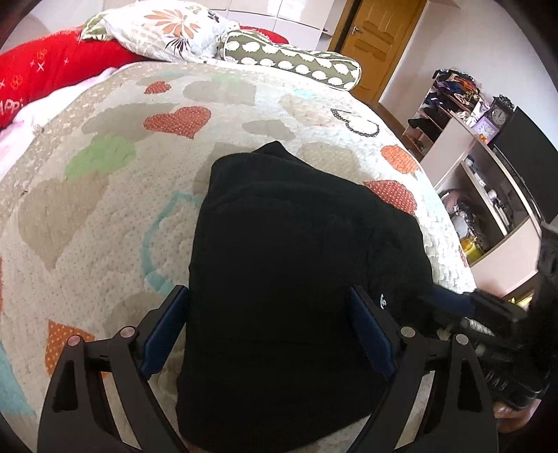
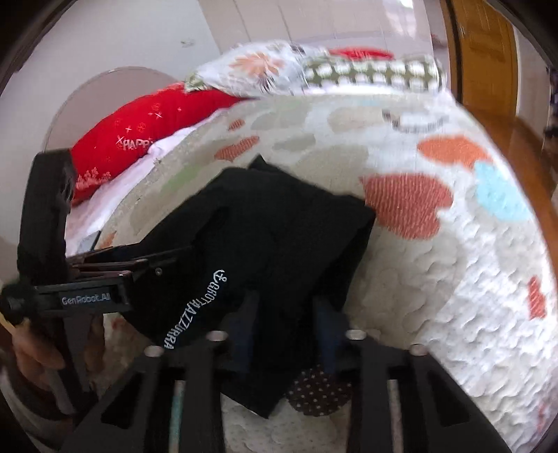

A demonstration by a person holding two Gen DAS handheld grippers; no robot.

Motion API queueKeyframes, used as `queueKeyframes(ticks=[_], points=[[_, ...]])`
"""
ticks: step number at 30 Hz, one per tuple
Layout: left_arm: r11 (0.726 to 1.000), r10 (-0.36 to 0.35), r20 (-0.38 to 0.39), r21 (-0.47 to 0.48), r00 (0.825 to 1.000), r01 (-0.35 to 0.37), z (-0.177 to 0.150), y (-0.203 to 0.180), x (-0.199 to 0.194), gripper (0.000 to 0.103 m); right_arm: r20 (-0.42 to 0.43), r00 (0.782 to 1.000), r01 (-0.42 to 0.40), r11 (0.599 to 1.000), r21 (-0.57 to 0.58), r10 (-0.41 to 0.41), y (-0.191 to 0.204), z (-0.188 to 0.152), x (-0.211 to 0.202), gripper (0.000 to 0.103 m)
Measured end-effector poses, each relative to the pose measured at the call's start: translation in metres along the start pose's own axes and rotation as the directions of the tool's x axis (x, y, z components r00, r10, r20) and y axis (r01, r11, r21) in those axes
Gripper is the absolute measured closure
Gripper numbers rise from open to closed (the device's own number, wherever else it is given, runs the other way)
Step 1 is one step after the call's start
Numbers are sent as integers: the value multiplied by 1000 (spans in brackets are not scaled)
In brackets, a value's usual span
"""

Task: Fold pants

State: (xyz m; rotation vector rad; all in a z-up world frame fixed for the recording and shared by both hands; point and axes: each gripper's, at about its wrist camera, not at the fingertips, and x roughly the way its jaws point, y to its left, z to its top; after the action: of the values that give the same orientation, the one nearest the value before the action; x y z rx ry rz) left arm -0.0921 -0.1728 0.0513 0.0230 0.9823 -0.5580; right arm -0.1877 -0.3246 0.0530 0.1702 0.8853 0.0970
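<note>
On the heart-patterned quilt [image 1: 104, 195] that covers the bed, the black pants [image 1: 296, 271] lie bunched into a compact folded stack near the foot-side edge, white lettering showing on one layer in the right wrist view. Behind them sit a red pillow [image 1: 45, 76], a floral pillow [image 1: 167, 28] and a spotted bolster [image 1: 289, 59]; a wooden door [image 1: 376, 45] and cluttered shelving [image 1: 481, 195] stand off to the right.

Judging by the stack, folding is well along, and the step in hand looks like a last fold or tidy. The left gripper [image 1: 270, 331] hovers over the near end with its jaws spread wide, the cloth lying between them, ungrasped. The right gripper [image 2: 286, 324] has its fingers partly apart around a dark fold; whether it pinches the cloth cannot be told, as that view is blurred. A next move would call for both grippers to catch matching corners and keep the layers aligned.
</note>
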Motion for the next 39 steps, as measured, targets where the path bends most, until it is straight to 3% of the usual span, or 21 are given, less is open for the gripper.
queueKeyframes(ticks=[3, 10, 23, 25, 29, 39], points=[[1000, 10, 17, 10, 1000, -10, -2, -4, -6, 13, 26, 999, -32, 999, 7, 32, -4, -1, -16, 94], [998, 48, 31, 36, 998, -49, -5, -10, -2, 13, -3, 1000, 17, 1000, 3, -17, -8, -10, -4, 94], [996, 70, 54, 46, 996, -72, -5, -14, -11, 13, 33, 998, 48, 999, -4, -48, -9, -5, -33, 99], [996, 67, 73, 46, 995, -71, -4, -16, -16, 13, 43, 998, 39, 999, 9, -39, -10, -4, -38, 93], [996, 58, 90, 64, 994, -64, 0, -23, -21, 13, 53, 999, -4, 1000, -9, 4, -3, -1, -42, 93], [990, 88, 83, 100, 993, -96, -3, -28, -8, 13, -31, 999, -8, 1000, -27, 7, 5, -16, -8, 89]])
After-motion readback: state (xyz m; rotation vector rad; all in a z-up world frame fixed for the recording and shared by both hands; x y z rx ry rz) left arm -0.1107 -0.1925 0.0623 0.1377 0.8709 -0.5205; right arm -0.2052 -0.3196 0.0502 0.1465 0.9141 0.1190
